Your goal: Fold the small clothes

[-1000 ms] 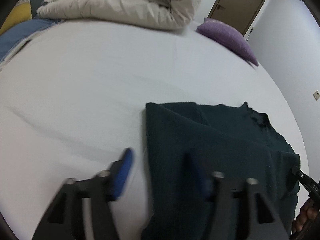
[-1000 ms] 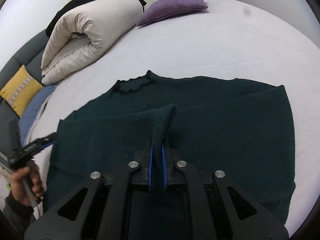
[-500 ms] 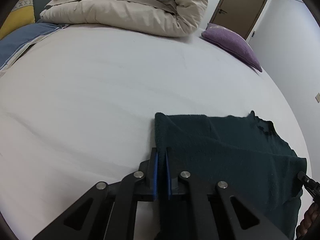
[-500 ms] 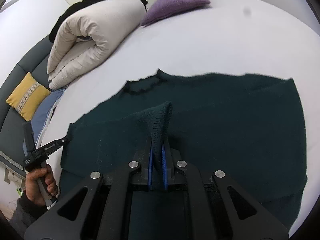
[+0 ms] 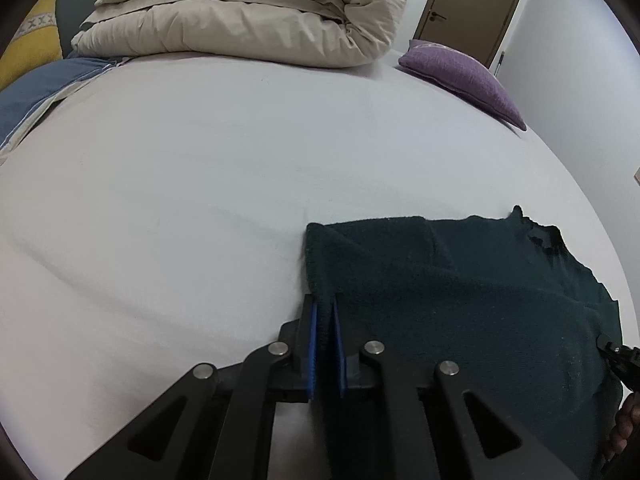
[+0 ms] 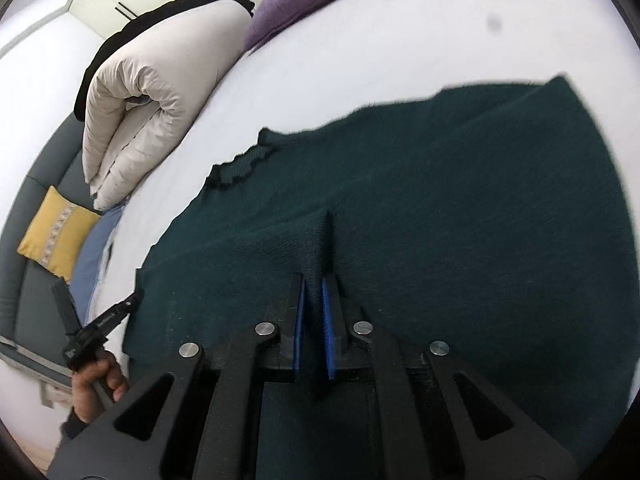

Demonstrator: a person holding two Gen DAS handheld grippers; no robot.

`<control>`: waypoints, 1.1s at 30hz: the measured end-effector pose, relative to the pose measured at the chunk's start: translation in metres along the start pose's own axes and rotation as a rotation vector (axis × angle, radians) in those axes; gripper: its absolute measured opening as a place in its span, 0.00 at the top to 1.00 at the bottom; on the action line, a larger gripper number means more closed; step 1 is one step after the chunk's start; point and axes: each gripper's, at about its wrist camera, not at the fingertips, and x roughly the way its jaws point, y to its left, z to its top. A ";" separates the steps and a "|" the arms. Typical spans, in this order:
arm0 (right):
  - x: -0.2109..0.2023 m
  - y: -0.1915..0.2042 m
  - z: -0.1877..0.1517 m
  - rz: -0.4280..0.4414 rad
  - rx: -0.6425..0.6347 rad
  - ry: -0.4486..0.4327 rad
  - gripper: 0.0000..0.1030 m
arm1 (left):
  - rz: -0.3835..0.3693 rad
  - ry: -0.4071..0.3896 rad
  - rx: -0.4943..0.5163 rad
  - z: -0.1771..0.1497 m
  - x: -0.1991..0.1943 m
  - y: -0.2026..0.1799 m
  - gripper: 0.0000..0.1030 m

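Left tool (image 5: pixel 325 312) newly clamped on dark green sweater (image 5: pixel 460 280) edge, right tool (image 6: pixel 314 284) pinching a raised fold

A rolled beige duvet (image 5: pixel 248 16), purple pillow (image 5: pixel 464 76) and yellow cushion (image 6: pixel 56 232) on the bed (image 5: pixel 180 184).

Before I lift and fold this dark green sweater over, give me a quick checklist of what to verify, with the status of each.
1. Left tool clamped on the dark green sweater: ok, fabric sits between its blue pads at the garment's left edge.
2. Right tool clamped on the sweater: ok, a raised ridge of fabric is pinched between its pads.
3. Landing area on the white sheet: ok, bare beside the garment.
4. Rolled duvet and purple pillow out of the way: ok, both far back.
5. Sweater lying smooth: not ok, diagonal creases show.
6. Near hem: cannot tell, hidden behind the tools.
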 end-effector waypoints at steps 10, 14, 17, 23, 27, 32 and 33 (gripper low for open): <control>-0.028 0.018 0.013 -0.047 -0.050 -0.055 0.88 | 0.018 -0.150 0.013 0.021 -0.057 -0.011 0.79; -0.032 0.051 0.011 -0.050 -0.128 -0.081 0.88 | 0.028 -0.053 0.080 0.031 -0.020 -0.030 0.79; -0.012 0.058 0.009 -0.057 -0.166 -0.020 0.88 | 0.074 -0.010 0.131 0.023 0.011 -0.031 0.78; -0.009 0.020 0.009 -0.005 -0.065 -0.034 0.95 | 0.069 -0.044 0.183 0.022 0.007 -0.028 0.78; -0.034 0.035 0.009 0.000 -0.105 -0.092 0.87 | 0.059 -0.068 0.181 0.020 0.007 -0.024 0.78; -0.015 0.029 0.006 -0.056 -0.176 -0.033 0.83 | 0.047 -0.069 0.189 0.019 0.008 -0.026 0.77; -0.019 0.021 0.007 -0.031 -0.150 -0.039 0.84 | 0.044 -0.061 0.192 0.019 0.006 -0.027 0.78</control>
